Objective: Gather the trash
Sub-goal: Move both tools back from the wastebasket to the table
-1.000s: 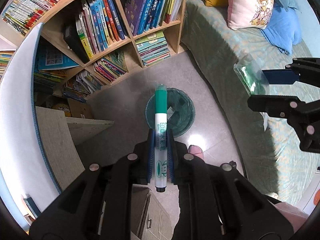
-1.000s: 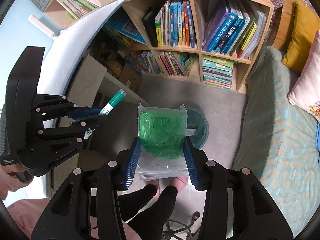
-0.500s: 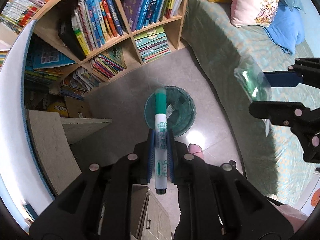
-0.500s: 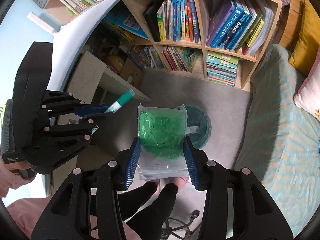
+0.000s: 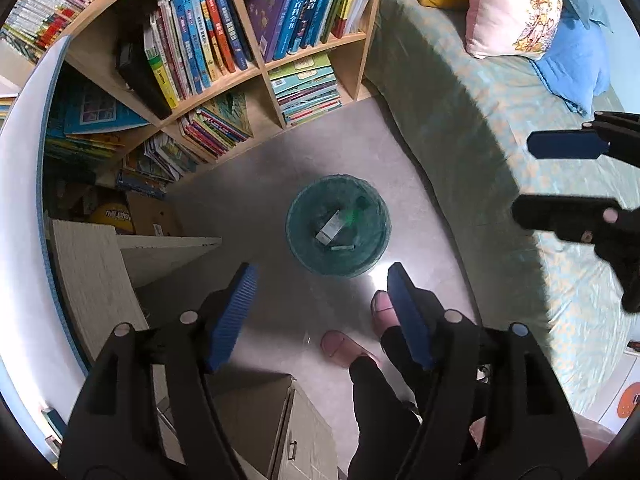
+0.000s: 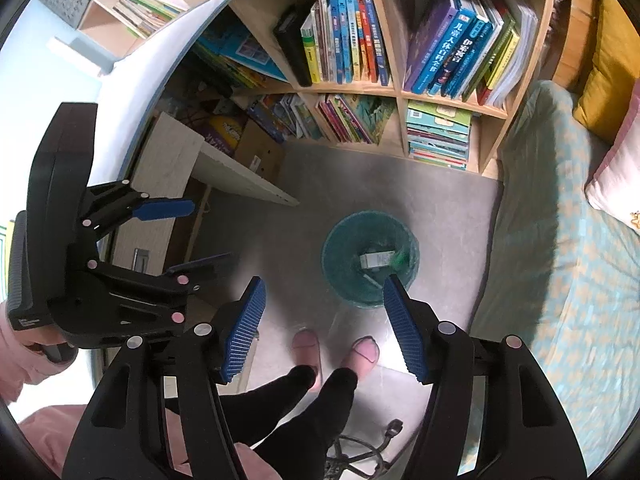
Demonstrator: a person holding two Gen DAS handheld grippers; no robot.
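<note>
Teal bin (image 5: pixel 338 226) on the grey floor (image 5: pixel 256 184) between bookshelf (image 5: pixel 240 52) and bed (image 5: pixel 472 120), trash inside: a pale carton (image 5: pixel 329 229) plus green bits. Left gripper (image 5: pixel 320 310) and right gripper (image 6: pixel 324 322) hover above it, near side, blue pads spread wide, nothing held, likely positioned there for dropping. Person's slippered feet (image 6: pixel 336 350) just near of the bin. Desk (image 5: pixel 88 248) on the left

Grey floor (image 5: pixel 256 184) with a bright glare patch; wooden bookshelf (image 6: pixel 396 92) packed with books (upright and stacked); bed (image 5: pixel 472 120) with teal cover at right, carrying pillows (image 5: pixel 516 12); pale wooden cabinet (image 5: pixel 92 264) at left.
</note>
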